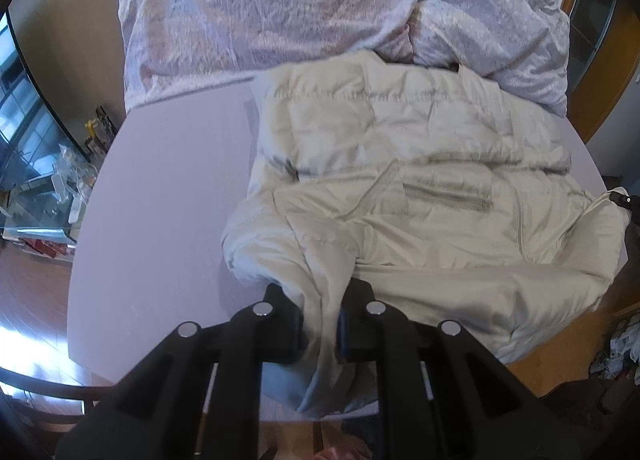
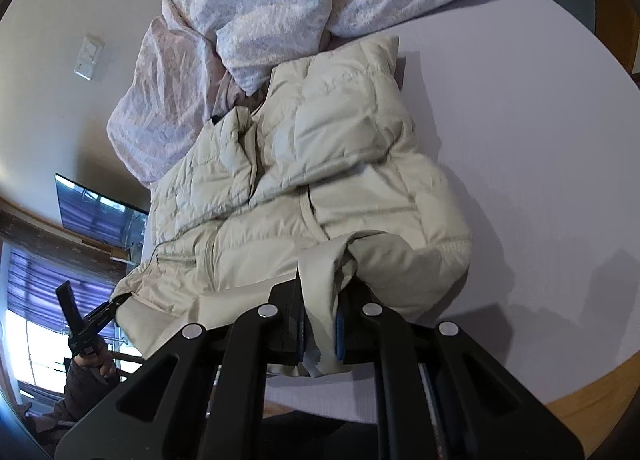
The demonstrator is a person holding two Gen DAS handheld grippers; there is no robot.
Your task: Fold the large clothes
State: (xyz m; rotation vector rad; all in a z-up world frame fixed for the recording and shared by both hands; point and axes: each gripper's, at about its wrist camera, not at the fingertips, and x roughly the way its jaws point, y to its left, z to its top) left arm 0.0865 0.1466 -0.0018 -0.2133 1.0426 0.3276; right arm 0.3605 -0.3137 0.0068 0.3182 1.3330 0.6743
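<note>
On the lavender table, your left gripper was clamped on the cream jacket's near hem; your right gripper pinched the same edge farther right. The jacket stretched away from both jaws toward the rumpled bedding.

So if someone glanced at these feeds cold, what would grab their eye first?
The cream puffer jacket sprawled across the lilac table, with each gripper shut on a bunch of its near edge: the left gripper and the right gripper. Behind it, a crumpled pale patterned cloth heaps along the table's far side.
</note>
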